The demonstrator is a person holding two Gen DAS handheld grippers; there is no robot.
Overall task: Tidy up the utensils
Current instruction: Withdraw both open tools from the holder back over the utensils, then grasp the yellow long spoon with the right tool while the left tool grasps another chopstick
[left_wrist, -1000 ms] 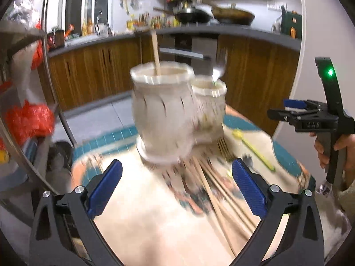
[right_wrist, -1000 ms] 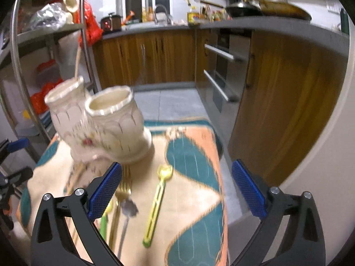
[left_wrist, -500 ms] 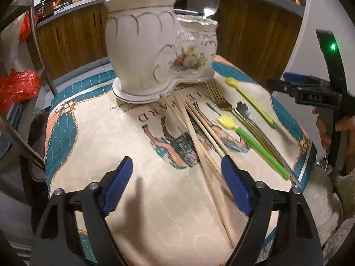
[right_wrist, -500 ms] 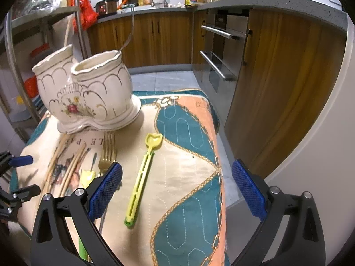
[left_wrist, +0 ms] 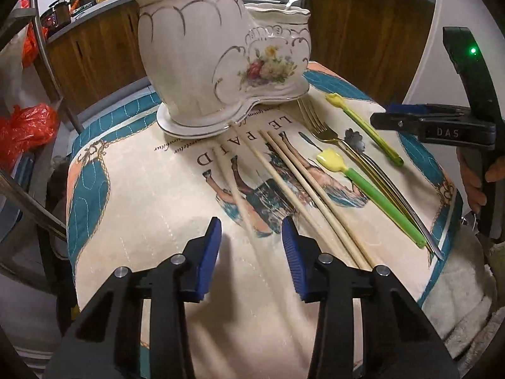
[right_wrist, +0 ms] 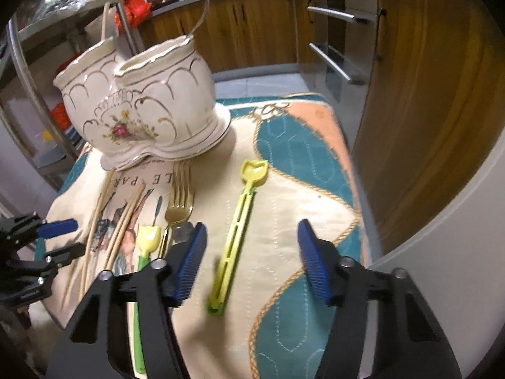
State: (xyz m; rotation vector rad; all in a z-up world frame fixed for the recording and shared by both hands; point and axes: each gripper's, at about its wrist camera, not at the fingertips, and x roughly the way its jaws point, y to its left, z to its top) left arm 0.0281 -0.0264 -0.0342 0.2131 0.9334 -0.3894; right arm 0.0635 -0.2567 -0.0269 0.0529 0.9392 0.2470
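Utensils lie loose in front of the china holder [left_wrist: 221, 63] on the cloth-covered desk [left_wrist: 132, 221]: chopsticks [left_wrist: 303, 186], a gold fork [right_wrist: 180, 208], two yellow-green spoons. They look light, stiff and thin, best pinched mid-shaft. The left hand-held gripper [left_wrist: 251, 237], jaws just narrowing and empty, hangs above one chopstick's near end; the right hand-held gripper [right_wrist: 251, 246], also closing, half-open and empty, straddles the plastic spoon [right_wrist: 236, 237].

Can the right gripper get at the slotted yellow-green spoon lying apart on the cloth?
Probably yes. The right gripper hangs over the yellow-green spoon, jaws open and just closing astride its handle; nothing lies across it, and the gold fork sits clear.
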